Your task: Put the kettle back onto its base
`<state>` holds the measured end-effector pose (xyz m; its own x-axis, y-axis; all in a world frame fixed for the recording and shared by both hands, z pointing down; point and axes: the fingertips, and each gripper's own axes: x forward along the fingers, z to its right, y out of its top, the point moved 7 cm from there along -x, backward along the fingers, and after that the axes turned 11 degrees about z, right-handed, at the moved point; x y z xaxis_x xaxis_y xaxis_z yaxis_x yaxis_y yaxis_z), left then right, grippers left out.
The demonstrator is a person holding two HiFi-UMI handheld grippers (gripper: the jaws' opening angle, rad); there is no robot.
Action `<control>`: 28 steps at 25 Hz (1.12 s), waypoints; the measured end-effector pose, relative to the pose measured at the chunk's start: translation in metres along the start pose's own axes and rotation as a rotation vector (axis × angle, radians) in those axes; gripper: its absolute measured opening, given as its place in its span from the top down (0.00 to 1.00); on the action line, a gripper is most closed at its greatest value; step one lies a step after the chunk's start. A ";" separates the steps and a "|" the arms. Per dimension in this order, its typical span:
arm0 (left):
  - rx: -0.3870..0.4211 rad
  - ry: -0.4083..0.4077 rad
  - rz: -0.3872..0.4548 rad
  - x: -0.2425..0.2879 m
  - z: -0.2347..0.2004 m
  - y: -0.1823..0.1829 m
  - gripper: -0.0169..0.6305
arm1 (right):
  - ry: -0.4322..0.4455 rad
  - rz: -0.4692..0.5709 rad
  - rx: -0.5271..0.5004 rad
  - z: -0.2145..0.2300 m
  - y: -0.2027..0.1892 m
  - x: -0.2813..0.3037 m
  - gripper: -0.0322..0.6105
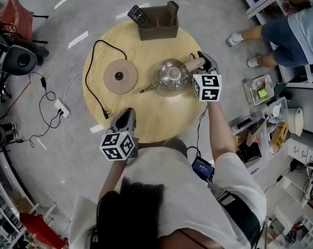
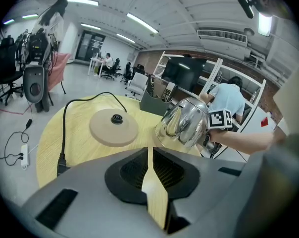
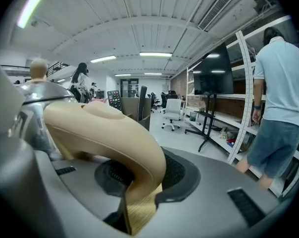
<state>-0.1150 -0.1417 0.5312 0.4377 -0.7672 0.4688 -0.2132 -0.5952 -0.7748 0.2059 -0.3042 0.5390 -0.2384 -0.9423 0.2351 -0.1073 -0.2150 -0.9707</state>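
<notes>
A steel kettle (image 1: pixel 172 75) with a beige handle (image 1: pixel 194 64) is at the right of the round wooden table (image 1: pixel 161 123), its spout pointing towards the base. My right gripper (image 1: pixel 202 61) is shut on that handle; in the right gripper view the handle (image 3: pixel 105 133) runs down between the jaws of the right gripper (image 3: pixel 139 187). The round beige base (image 1: pixel 120 76) lies left of the kettle, apart from it and bare. My left gripper (image 1: pixel 127 113) hovers shut and empty over the table's near edge. In the left gripper view the left gripper (image 2: pixel 149 151) faces the base (image 2: pixel 114 127) and the tilted kettle (image 2: pixel 186 123).
A black cord (image 1: pixel 94 71) loops from the base over the table's left side to a power strip (image 1: pixel 60 108) on the floor. A dark organizer box (image 1: pixel 157 22) with a remote (image 1: pixel 140 15) stands at the far edge. A person (image 1: pixel 288 30) and shelving are at the right.
</notes>
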 end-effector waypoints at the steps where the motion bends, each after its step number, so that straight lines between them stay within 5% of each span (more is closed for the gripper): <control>1: -0.003 0.001 0.001 0.000 -0.001 0.000 0.90 | -0.005 0.002 0.000 -0.001 0.000 0.000 0.76; 28: -0.058 0.024 0.050 -0.013 -0.002 -0.005 0.90 | -0.190 0.051 0.177 -0.005 0.012 -0.021 0.77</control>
<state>-0.1212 -0.1292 0.5298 0.4046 -0.8014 0.4405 -0.2848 -0.5682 -0.7721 0.2051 -0.2857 0.5231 -0.0522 -0.9808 0.1880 0.0751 -0.1915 -0.9786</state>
